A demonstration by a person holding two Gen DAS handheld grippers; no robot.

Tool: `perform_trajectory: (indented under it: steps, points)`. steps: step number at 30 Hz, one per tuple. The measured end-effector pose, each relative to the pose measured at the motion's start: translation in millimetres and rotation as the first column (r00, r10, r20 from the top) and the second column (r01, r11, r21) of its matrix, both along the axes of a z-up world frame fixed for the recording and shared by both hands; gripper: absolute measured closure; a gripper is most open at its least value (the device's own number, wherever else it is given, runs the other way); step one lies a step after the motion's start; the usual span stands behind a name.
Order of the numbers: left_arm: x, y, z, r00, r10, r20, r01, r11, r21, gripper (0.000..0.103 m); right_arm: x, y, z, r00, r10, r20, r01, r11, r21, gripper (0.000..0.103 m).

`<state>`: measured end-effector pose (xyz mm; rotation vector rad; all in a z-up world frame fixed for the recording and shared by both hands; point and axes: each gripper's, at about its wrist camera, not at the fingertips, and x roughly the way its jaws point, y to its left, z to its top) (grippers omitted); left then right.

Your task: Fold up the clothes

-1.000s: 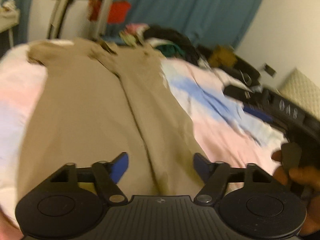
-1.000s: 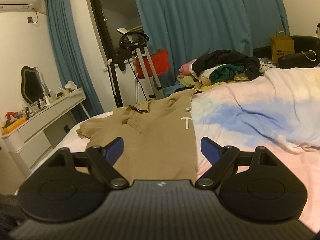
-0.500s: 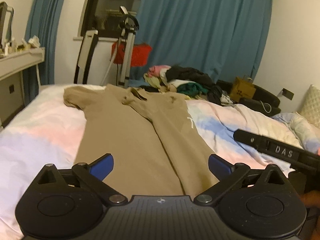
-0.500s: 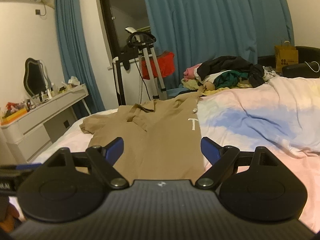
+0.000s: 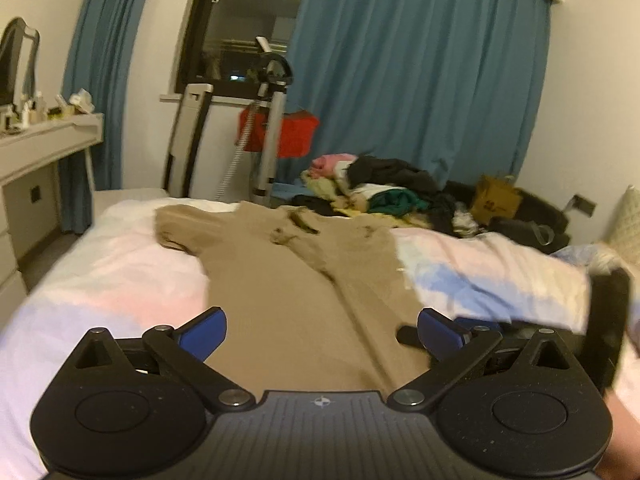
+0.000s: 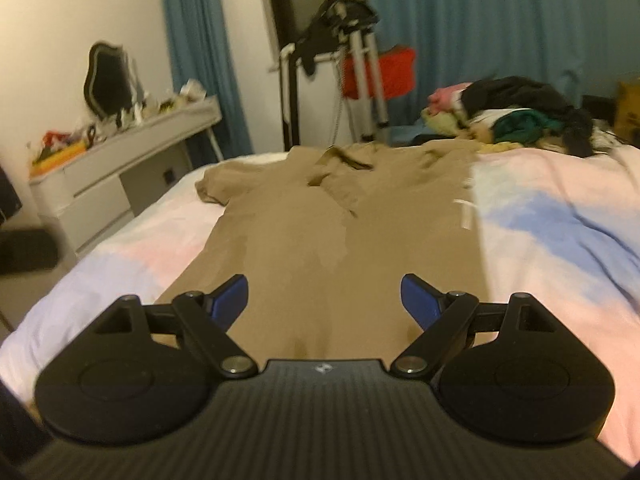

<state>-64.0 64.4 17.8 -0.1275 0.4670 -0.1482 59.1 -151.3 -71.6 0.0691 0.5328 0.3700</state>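
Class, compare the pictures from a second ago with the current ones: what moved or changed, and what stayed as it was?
Both grippers moved; nothing was gripped or released. The left gripper tilted up from the tan shirt to show the room; the right gripper dipped closer over the shirt. Both stayed open and empty. The shirt, right side folded in, stayed flat on the bed.

The right claw (image 6: 322, 300) hangs wide open, empty, over the near hem of a tan shirt (image 6: 320, 220) — spread flat along the bed (image 6: 560, 240), collar toward the far edge, where a clothes pile (image 6: 512, 116) sits.
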Motion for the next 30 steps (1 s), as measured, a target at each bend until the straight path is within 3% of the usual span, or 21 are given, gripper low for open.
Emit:
perform_trajectory:
  steps: [6,10,16,19,20,21,25,30]
  points:
    - [10.9,48.5,-16.9,0.996,0.073,-0.049,-0.077,0.992,-0.098,0.000,104.6,101.7,-16.5,0.986,0.167,-0.007,-0.167,0.983,-0.071,0.020]
    - [28.3,81.5,-40.1,0.989,0.104,-0.103,-0.124,0.970,-0.210,0.000,179.7,182.7,-30.6,0.966,0.259,-0.004,-0.258,0.960,-0.112,0.025]
    - [49.4,113.7,-67.8,0.981,0.107,-0.163,-0.156,0.932,-0.326,0.000,254.8,262.3,-52.1,0.957,0.289,0.020,-0.278,0.937,-0.211,0.027]
    - [58.0,124.5,-79.2,0.975,0.102,-0.199,-0.170,0.917,-0.362,0.000,273.9,268.4,-56.9,0.968,0.252,0.009,-0.244,0.945,-0.217,0.052]
    - [60.5,127.6,-82.4,0.972,0.101,-0.211,-0.175,0.911,-0.373,0.000,278.7,266.0,-55.5,0.973,0.230,0.004,-0.224,0.951,-0.212,0.074]
    - [60.5,129.6,-83.8,0.971,0.102,-0.217,-0.180,0.907,-0.380,0.000,281.6,262.1,-52.0,0.979,0.204,0.004,-0.198,0.957,-0.211,0.087]
    - [49.2,129.1,-83.4,0.974,0.113,-0.197,-0.184,0.902,-0.390,0.000,277.8,238.5,-27.8,0.983,0.164,0.086,-0.149,0.976,-0.158,0.089]
    - [30.9,120.3,-68.0,0.983,0.132,-0.126,-0.169,0.920,-0.353,0.000,260.5,166.0,15.3,0.975,0.028,0.221,-0.019,0.999,-0.044,0.090]
